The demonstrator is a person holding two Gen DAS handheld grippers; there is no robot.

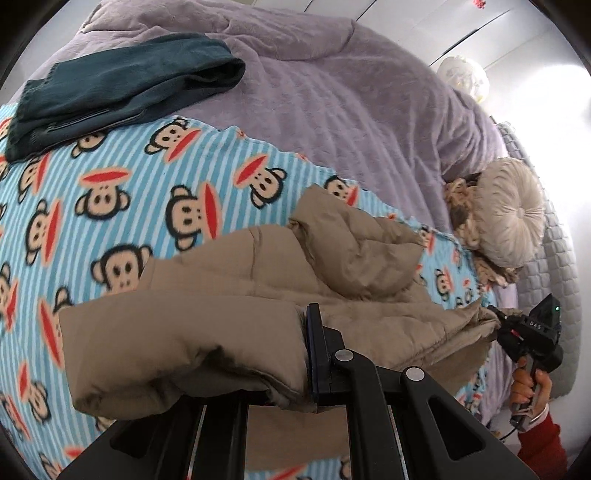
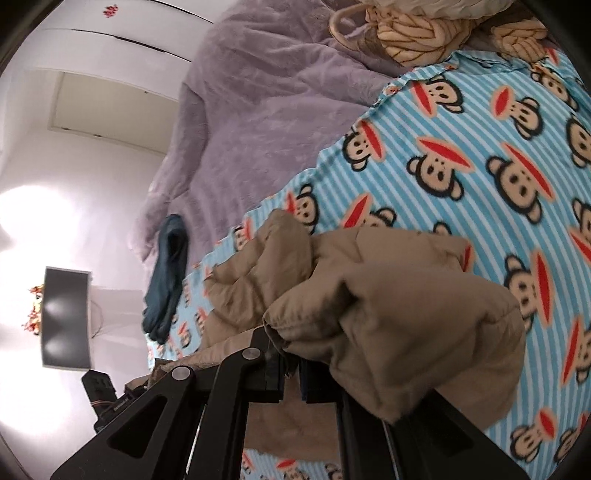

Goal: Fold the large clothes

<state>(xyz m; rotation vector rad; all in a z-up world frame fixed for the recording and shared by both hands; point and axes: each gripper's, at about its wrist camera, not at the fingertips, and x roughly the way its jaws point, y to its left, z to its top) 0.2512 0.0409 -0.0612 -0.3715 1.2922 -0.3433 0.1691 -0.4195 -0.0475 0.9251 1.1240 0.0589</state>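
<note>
Monkey-print blanket (image 1: 110,206) covers the bed; my left gripper (image 1: 314,354) and right gripper (image 2: 291,369) are both clamped on the tan jacket (image 1: 258,295), mid-fold. Next I must lay it flat.

A bedroom in a home is shown. A bed is seen just ahead of and below both grippers, covered by a purple plush bedspread (image 1: 332,103) with a blue striped monkey-print blanket (image 1: 122,206) laid over it. A round cream cushion (image 1: 511,214) and a striped plush toy (image 2: 417,33) are found past the blanket, at the far right of the left gripper. A quilted grey headboard (image 1: 546,258) is seen beside the cushion. White wardrobe doors (image 2: 110,44) are seen beyond the bed, up and left of the right gripper. A dark screen (image 2: 66,317) is mounted on a white wall at its left.
</note>
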